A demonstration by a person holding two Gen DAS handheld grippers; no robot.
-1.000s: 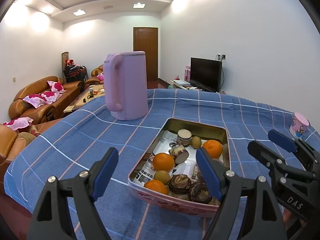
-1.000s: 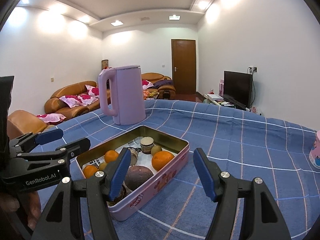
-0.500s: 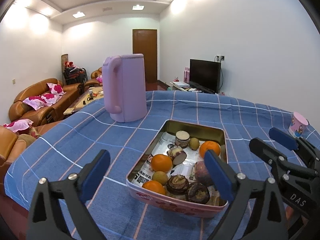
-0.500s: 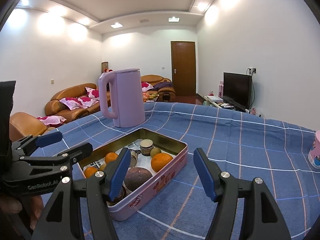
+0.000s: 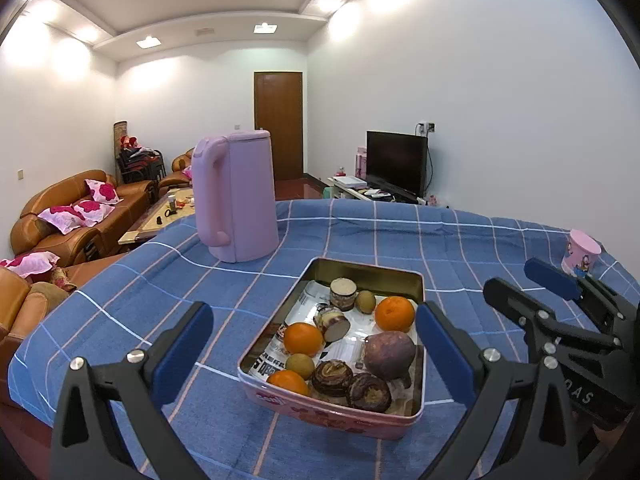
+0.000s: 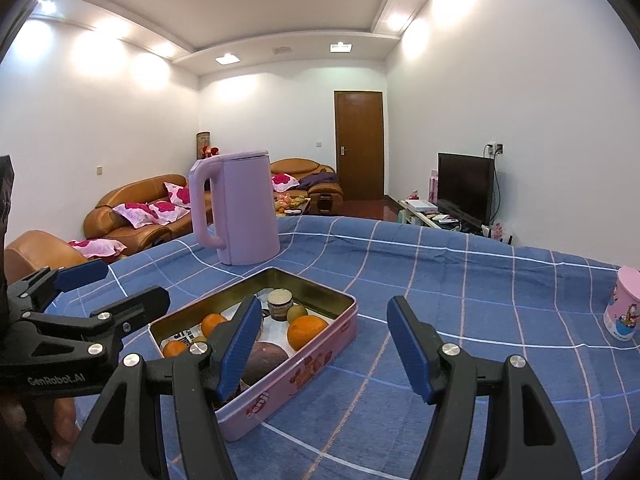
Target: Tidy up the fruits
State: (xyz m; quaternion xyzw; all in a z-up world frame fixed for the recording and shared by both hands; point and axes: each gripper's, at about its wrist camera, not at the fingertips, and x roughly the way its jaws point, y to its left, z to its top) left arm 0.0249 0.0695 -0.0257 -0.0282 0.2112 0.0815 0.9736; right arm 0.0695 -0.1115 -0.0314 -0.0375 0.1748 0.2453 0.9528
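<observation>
The pink tin (image 5: pixel 320 412) of fruits (image 5: pixel 390 354) lies on the blue cloth (image 5: pixel 440 248), its long axis running toward the purple kettle (image 5: pixel 236 200). The left gripper (image 5: pixel 314 350) has just spread wide, released; the right gripper (image 6: pixel 320 344) hangs half-parted, grasping nothing.

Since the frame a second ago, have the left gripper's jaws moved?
Yes. The left gripper has just been opening: its fingers now straddle the whole width of the tin, nothing pressed between them.
</observation>
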